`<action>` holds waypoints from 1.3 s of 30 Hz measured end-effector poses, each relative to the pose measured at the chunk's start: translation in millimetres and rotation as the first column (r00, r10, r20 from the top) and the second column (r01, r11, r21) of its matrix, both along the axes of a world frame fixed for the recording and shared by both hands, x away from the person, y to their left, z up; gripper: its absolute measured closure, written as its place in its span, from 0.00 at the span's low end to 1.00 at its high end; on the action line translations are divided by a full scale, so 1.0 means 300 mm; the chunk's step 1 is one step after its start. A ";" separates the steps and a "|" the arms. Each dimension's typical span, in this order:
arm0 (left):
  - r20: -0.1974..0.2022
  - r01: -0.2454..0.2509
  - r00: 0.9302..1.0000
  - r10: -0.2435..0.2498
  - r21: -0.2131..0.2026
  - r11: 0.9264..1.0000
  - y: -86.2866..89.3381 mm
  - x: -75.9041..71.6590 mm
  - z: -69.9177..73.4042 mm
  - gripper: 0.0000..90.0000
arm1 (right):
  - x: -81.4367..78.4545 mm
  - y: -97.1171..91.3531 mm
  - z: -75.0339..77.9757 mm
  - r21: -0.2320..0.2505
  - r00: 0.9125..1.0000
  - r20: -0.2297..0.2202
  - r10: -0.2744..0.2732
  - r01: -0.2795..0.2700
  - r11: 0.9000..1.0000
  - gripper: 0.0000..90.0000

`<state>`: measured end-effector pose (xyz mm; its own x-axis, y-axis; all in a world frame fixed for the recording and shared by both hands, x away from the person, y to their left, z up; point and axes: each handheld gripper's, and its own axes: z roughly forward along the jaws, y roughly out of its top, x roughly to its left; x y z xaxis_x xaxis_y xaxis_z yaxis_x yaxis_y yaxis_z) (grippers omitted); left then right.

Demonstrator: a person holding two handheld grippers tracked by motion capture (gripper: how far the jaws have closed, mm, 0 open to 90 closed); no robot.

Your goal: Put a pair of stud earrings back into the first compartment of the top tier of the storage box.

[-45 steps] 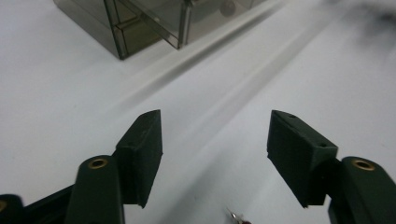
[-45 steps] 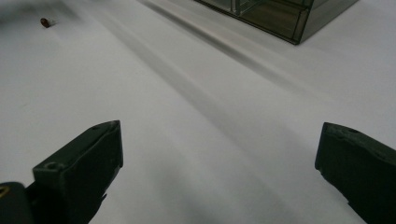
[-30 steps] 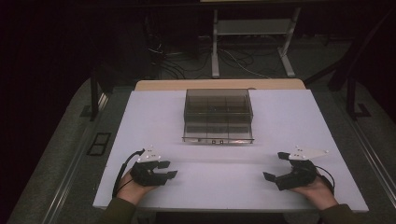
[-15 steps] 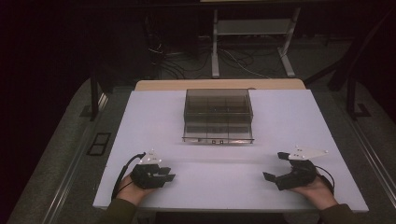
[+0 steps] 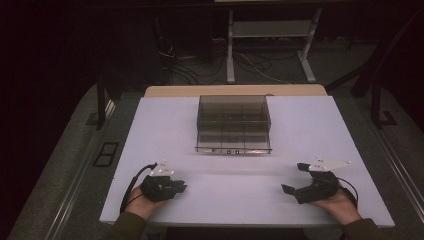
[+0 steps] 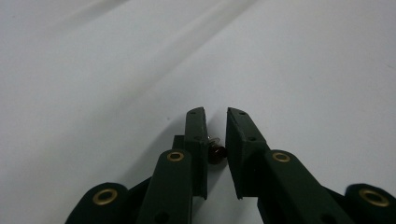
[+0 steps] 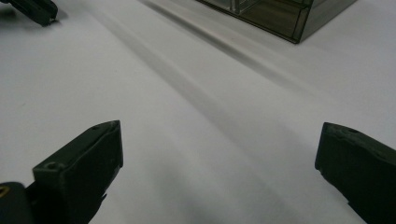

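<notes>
left gripper [image 6: 215,116] jaws just closed, seemingly empty; right gripper [image 7: 219,140] agape.

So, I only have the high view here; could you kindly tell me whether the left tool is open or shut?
Observer: Shut. In the left gripper view, the left tool has just been closing. Its jaws stand almost together, with only a small screw-like part, seemingly its own, low between them.
Operator: Thank you. And the right one?
Observer: In its own view, the right tool is wide open over the bare table, with nothing between the jaws.
Operator: What lies ahead of it?
Observer: A corner of the smoky drawer box, off to the upper right rather than straight ahead.
</notes>
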<state>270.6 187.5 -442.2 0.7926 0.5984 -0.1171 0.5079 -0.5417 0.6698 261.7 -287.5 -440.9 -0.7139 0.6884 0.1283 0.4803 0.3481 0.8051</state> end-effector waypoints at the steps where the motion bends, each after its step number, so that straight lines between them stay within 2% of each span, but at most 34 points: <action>1: 0.000 0.001 1.000 -0.001 -0.001 1.000 0.000 0.000 0.000 0.86 | 0.000 0.000 0.000 0.000 1.000 -0.002 0.001 -0.001 1.000 0.00; 7: 0.005 0.016 1.000 -0.016 -0.011 1.000 0.000 0.001 0.008 0.86 | -0.001 0.001 0.000 -0.001 1.000 0.000 0.003 -0.003 1.000 0.00; 8: 0.003 0.005 1.000 -0.004 -0.028 1.000 -0.004 -0.002 0.008 0.86 | -0.001 0.001 0.000 -0.001 1.000 0.000 0.003 -0.003 1.000 0.01; 12: 0.010 0.023 1.000 -0.023 -0.025 0.999 -0.002 -0.001 0.018 0.86 | -0.001 0.001 0.000 -0.001 1.000 -0.001 0.005 -0.005 1.000 0.00; 17: 0.018 0.010 1.000 -0.008 -0.066 0.998 0.000 0.002 0.032 0.86 | -0.001 0.003 -0.001 -0.004 1.000 0.000 0.005 -0.005 1.000 0.01; 21: 0.027 0.019 0.999 -0.018 -0.060 0.998 0.009 0.008 0.041 0.86 | -0.001 0.003 -0.001 -0.004 1.000 0.000 0.004 -0.004 1.000 0.01; 25: 0.029 0.008 1.000 -0.006 -0.091 0.996 0.013 0.012 0.048 0.86 | -0.001 0.003 -0.001 -0.004 1.000 0.000 0.005 -0.005 1.000 0.00; 36: 0.049 0.003 0.999 0.003 -0.128 0.992 0.023 0.027 0.071 0.86 | -0.001 0.004 -0.002 -0.004 1.000 0.000 0.004 -0.004 1.000 0.01; 39: 0.052 0.008 0.999 -0.002 -0.125 0.992 0.028 0.033 0.075 0.86 | -0.001 0.004 -0.003 -0.005 1.000 0.000 0.004 -0.004 1.000 0.00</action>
